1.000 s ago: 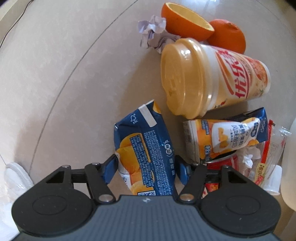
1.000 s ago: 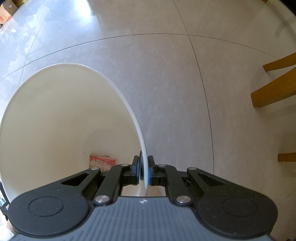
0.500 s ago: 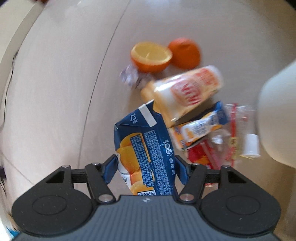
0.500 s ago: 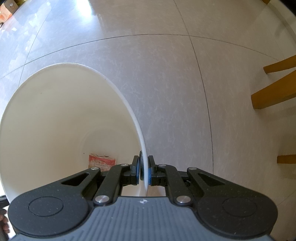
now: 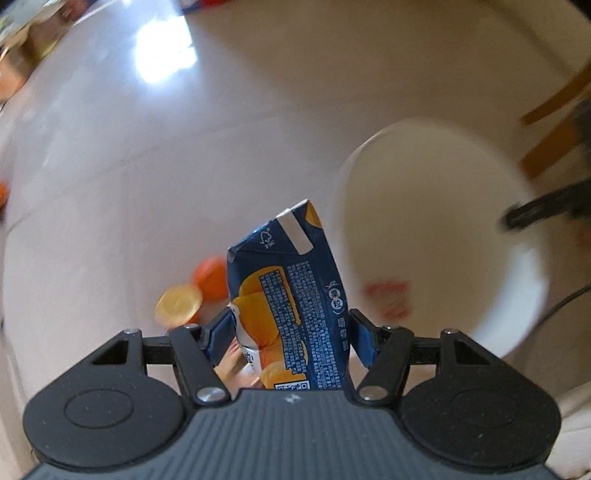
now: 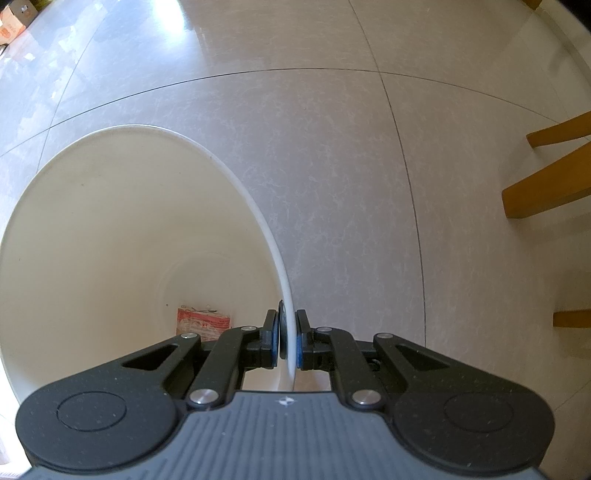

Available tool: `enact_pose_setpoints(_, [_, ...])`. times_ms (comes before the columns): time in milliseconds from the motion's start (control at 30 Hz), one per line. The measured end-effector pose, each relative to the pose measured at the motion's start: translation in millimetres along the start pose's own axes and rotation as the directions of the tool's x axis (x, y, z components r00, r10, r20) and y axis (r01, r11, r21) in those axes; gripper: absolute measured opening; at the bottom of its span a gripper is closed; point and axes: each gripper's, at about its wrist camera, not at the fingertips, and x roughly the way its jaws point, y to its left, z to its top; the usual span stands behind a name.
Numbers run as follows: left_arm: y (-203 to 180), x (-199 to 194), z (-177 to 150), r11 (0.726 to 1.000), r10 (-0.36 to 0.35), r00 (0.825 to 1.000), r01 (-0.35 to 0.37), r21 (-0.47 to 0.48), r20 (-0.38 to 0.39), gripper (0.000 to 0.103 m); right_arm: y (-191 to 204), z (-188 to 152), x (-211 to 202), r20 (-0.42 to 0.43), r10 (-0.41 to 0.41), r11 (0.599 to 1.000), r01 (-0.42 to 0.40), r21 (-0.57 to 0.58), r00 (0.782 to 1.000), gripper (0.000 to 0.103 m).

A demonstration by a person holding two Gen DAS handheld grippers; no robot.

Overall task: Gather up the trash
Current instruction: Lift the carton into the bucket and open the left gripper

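My left gripper (image 5: 291,334) is shut on a blue and orange juice carton (image 5: 291,295), held high above the floor. The white bin (image 5: 436,236) shows blurred to the carton's right, with a red wrapper (image 5: 388,297) on its bottom. In the right wrist view, my right gripper (image 6: 287,341) is shut on the white bin's rim (image 6: 273,251), one pad inside and one outside. The same red wrapper (image 6: 203,321) lies at the bin's bottom. Far below the carton, two orange halves (image 5: 192,295) remain on the floor.
Pale tiled floor (image 6: 332,166) surrounds the bin. Wooden chair legs (image 6: 550,184) stand at the right. The rest of the trash pile is mostly hidden behind the carton and my left gripper. Boxes (image 5: 26,33) sit at the far upper left.
My left gripper has lifted the juice carton off the trash pile and swung it up toward the white bin, rolling as it went. The right gripper has kept still on the rim.
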Motion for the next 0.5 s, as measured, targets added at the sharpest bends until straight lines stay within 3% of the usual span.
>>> enact_pose_setpoints(167, [-45, -8, 35, 0.995, -0.077, 0.996, 0.073, 0.073, 0.055, 0.067, -1, 0, 0, 0.0, 0.002, 1.0, -0.002, -0.001, 1.0, 0.01])
enact_pose_setpoints(267, [-56, -3, 42, 0.991, -0.111, 0.992, 0.105, 0.087, 0.068, 0.079, -2, 0, 0, 0.0, 0.006, 1.0, -0.006, -0.001, 1.0, 0.01])
enact_pose_setpoints(333, [-60, 3, 42, 0.992, -0.098, 0.992, 0.091, 0.089, 0.078, 0.086, -2, 0, 0, 0.0, 0.006, 1.0, -0.006, -0.002, 1.0, 0.01])
enact_pose_setpoints(500, [-52, 10, 31, 0.997, -0.041, 0.997, 0.036, 0.066, 0.072, 0.087, -3, -1, -1, 0.0, 0.009, 1.0, -0.009, -0.003, 1.0, 0.01])
